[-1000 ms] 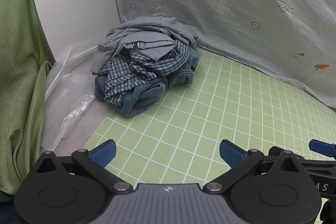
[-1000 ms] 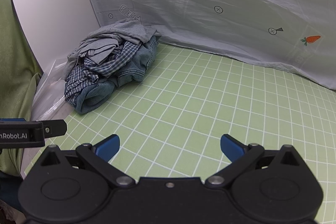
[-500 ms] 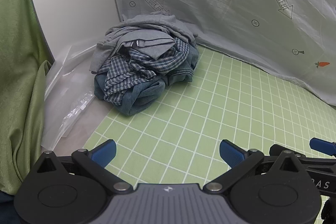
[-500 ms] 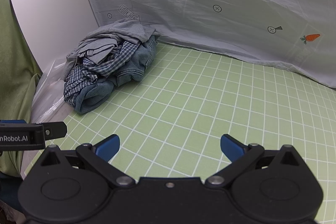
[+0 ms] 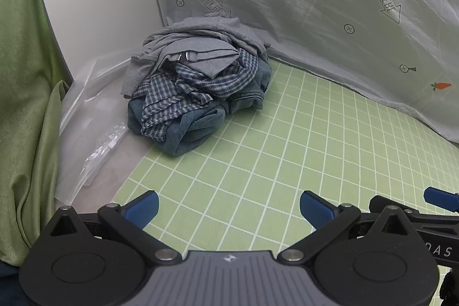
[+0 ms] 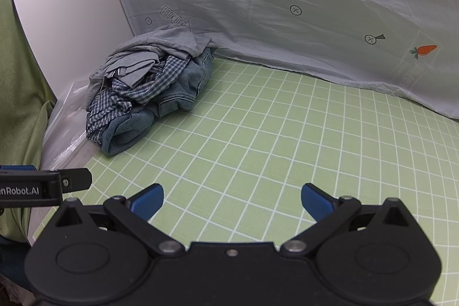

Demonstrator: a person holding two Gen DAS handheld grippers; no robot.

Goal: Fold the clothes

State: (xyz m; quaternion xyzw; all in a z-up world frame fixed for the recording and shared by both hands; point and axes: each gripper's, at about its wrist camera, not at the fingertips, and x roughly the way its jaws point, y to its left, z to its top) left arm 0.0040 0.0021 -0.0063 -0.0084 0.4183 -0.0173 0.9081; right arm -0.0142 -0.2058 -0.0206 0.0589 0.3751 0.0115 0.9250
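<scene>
Nearest the cameras, left gripper and right gripper spread wide, empty, low over the mat, presumably kept bare for spreading. Farther off, clothes heaped in the mat's far left corner, against the sheet, untouched.

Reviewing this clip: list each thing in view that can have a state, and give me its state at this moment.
left gripper: open, empty, above the mat.
right gripper: open, empty, above the mat.
pile of clothes: crumpled, unfolded, in the far left corner.
grey shirt: bunched on top of the pile.
checked shirt: tangled in the middle.
denim garment: rumpled at the bottom.
clear plastic bag: lying flat beside the pile.
</scene>
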